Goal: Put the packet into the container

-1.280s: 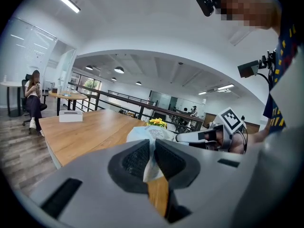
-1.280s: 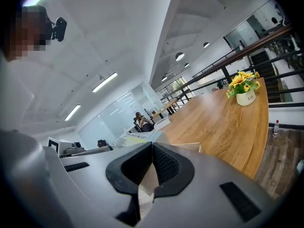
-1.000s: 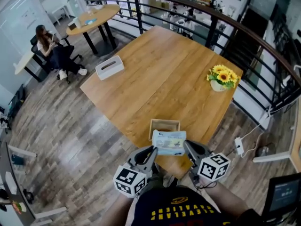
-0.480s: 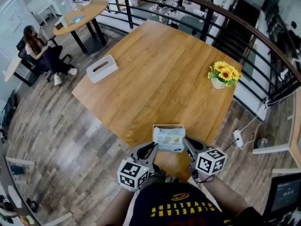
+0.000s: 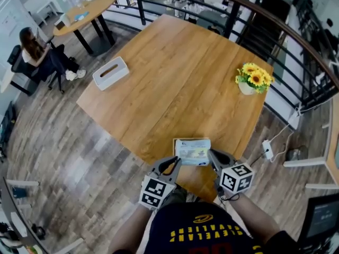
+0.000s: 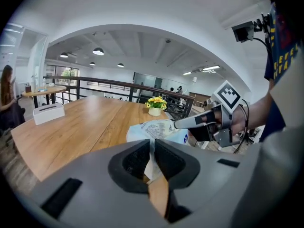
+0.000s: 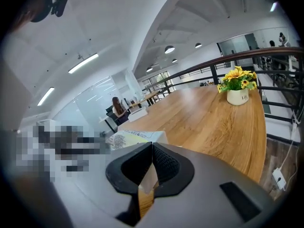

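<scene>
A pale blue and white packet (image 5: 192, 151) hangs over the near edge of the wooden table (image 5: 175, 73), held by its two ends. My left gripper (image 5: 176, 162) is shut on its left edge, and the left gripper view shows the film pinched between the pads (image 6: 152, 148). My right gripper (image 5: 212, 155) is shut on the right edge, with a strip of film caught in its jaws (image 7: 152, 151). The small wooden container (image 5: 191, 139) lies under the packet; only a thin strip of its far rim shows. The packet (image 6: 156, 129) (image 7: 135, 137) is stretched between both grippers.
A white tissue box (image 5: 110, 73) sits at the table's far left, and a pot of sunflowers (image 5: 253, 79) at the right edge. A dark railing (image 5: 249, 15) curves behind the table. A person sits at the far left (image 5: 37, 54). A power strip (image 5: 266, 150) lies on the floor.
Both grippers have carried the packet a little forward over the container. The container's open top, visible beyond the packet a second ago, is now covered by it.
</scene>
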### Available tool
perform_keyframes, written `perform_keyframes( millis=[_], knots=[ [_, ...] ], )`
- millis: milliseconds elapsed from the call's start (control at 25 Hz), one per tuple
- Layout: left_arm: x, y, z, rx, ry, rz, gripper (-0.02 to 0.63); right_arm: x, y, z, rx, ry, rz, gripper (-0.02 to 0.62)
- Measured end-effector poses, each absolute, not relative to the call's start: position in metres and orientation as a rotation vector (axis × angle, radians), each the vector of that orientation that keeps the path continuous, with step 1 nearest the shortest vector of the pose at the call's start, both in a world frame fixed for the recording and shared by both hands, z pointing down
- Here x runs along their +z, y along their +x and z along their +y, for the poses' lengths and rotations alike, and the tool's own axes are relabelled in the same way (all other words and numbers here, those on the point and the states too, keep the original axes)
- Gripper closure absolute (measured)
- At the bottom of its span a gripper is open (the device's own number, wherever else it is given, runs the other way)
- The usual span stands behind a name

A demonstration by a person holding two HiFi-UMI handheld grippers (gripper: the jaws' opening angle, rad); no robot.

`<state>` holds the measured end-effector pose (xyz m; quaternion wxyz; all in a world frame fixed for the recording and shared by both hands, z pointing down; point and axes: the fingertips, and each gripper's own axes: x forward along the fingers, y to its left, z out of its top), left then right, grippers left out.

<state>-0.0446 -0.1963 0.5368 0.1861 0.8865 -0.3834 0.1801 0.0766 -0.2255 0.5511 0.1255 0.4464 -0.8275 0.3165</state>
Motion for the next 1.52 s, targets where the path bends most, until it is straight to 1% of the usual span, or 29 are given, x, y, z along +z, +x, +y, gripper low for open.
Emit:
perform_keyframes(
  millis=[640,1520],
  knots=[
    [0.567,-0.038,-0.198,0.643,2.597,-1.039,0.571,0.567,0.077,-0.233,0.730,1.287,-2.412,0.583],
    [0.619,-0.033,-0.193,1.011,2.691,-0.975,0.572,0.610,0.072,-0.233,0.517,1.196,-2.348,0.583]
  ],
)
